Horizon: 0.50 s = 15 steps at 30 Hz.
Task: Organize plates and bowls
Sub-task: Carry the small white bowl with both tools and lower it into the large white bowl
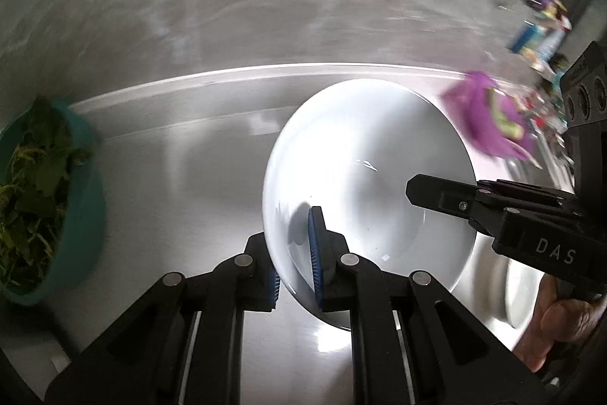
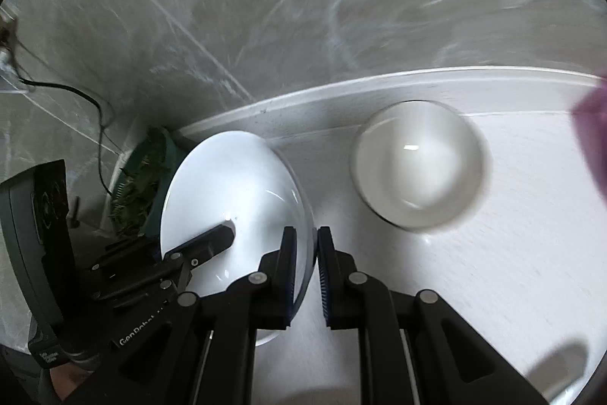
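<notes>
A wide white bowl [image 1: 364, 169] is held by two opposite sides of its rim, tilted and off the counter. My left gripper [image 1: 294, 249] is shut on its near rim, one blue pad inside the bowl and one outside. My right gripper [image 2: 306, 234] is shut on the bowl's [image 2: 235, 192] right rim. In the left wrist view a right finger [image 1: 440, 196] reaches over the far rim. In the right wrist view a left finger [image 2: 212, 240] lies inside the bowl. A second, smaller white bowl [image 2: 417, 166] stands upright on the counter to the right.
A teal basket of leafy greens [image 1: 64, 200] stands at the left by the wall [image 2: 148, 177]. A purple object [image 1: 489, 116] and colourful packets lie at the right. The counter's raised back edge [image 1: 265, 71] meets a tiled wall. A black cable [image 2: 95, 124] hangs at the left.
</notes>
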Tool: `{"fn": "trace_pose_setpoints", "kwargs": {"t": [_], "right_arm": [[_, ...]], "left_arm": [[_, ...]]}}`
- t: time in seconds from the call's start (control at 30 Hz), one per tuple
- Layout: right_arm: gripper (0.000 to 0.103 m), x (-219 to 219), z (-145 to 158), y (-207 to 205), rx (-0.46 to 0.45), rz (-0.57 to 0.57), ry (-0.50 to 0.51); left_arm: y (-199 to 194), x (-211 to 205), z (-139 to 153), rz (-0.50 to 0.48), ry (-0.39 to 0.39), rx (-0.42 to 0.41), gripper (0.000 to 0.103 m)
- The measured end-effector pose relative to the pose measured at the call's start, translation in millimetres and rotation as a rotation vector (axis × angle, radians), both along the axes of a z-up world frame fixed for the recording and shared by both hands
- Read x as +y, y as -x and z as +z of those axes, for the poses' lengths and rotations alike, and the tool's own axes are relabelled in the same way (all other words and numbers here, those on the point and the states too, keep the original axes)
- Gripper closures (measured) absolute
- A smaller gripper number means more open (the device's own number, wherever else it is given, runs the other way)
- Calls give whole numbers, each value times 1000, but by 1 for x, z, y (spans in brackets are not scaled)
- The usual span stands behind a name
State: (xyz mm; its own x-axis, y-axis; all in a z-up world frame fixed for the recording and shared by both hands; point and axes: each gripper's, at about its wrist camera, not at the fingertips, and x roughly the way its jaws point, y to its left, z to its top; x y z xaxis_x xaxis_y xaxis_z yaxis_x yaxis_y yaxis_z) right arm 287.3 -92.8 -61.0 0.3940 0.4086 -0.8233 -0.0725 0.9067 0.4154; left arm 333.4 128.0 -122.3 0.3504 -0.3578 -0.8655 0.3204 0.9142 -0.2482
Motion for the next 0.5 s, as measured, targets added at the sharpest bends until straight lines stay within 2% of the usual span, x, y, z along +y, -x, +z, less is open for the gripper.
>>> {"fn": "trace_pose_setpoints", "kwargs": {"t": [0.17, 0.27, 0.4, 0.5], "right_arm": [[89, -64, 28, 64, -27, -86, -4], [88, -102, 36, 97, -31, -111, -4], [88, -150, 30, 139, -9, -135, 6], [88, -189, 15, 166, 24, -164, 2]], "left_arm": [[47, -62, 22, -116, 38, -12, 92], [82, -102, 26, -171, 47, -4, 92], [126, -176, 18, -237, 38, 31, 92], [153, -222, 4, -279, 9, 66, 92]]}}
